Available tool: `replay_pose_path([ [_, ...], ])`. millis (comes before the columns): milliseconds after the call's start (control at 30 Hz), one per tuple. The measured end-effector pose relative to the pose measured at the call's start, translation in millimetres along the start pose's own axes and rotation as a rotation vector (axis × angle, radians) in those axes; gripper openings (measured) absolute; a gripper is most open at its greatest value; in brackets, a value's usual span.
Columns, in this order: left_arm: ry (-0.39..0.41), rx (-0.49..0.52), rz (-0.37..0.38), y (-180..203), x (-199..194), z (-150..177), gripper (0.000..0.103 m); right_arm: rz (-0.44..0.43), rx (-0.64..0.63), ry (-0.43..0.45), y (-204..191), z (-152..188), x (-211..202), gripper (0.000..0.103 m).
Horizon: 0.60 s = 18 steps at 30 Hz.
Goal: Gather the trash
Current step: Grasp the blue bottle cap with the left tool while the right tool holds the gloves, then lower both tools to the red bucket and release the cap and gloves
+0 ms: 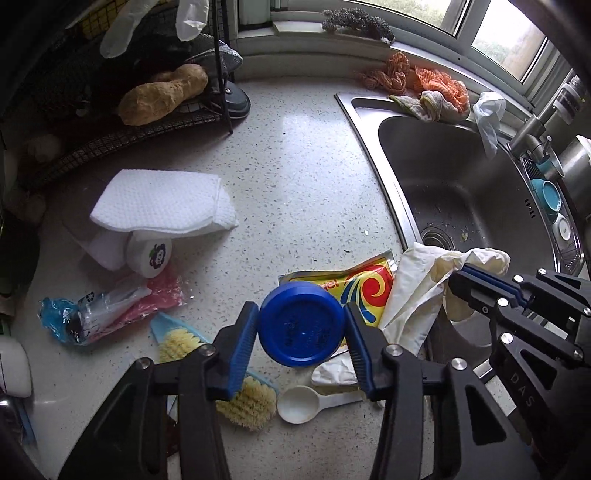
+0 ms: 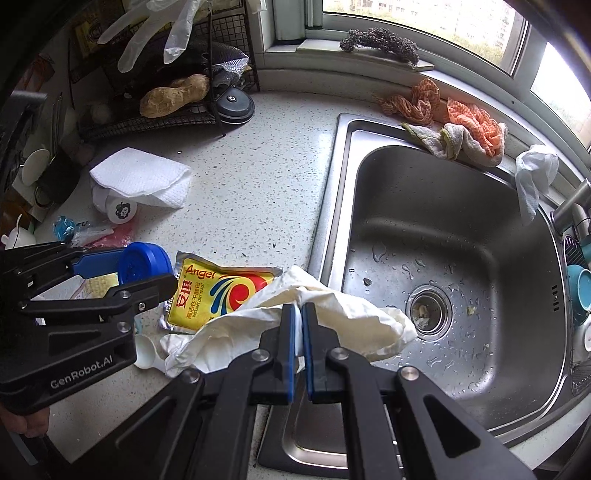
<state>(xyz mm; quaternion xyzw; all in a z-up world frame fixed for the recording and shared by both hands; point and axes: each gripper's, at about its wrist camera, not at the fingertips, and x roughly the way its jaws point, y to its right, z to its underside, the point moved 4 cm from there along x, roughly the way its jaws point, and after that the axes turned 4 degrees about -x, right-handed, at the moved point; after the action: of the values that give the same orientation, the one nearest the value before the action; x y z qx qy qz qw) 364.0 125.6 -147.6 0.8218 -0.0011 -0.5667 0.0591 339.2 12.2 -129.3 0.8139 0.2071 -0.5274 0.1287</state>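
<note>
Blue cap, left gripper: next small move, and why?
Probably lift the blue cap straight up off the counter. The left gripper has a pad on each side of the cap and appears to grip it above the yellow yeast packet. The right gripper is already shut on the crumpled cream glove, so both pieces look ready to carry off.

Speckled pale stone countertop [image 2: 258,177] adjoining a stainless steel sink [image 2: 461,229], black wire rack [image 1: 147,122] standing at the back corner, daylight entering through a window [image 2: 424,22] above the sill.
</note>
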Motion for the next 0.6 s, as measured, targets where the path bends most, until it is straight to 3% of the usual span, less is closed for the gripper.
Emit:
replay_pose_path([
  [300,0.065,-0.034,-0.031,13.4,-49.1,42.0,0.044,-0.048,-0.047,0.089,-10.6,27.7,-44.2,0.004],
  [600,0.105,-0.038,-0.024,64.8,-79.2,99.1,0.044,-0.034,-0.052,0.137,4.7,92.6,-92.4,0.004],
])
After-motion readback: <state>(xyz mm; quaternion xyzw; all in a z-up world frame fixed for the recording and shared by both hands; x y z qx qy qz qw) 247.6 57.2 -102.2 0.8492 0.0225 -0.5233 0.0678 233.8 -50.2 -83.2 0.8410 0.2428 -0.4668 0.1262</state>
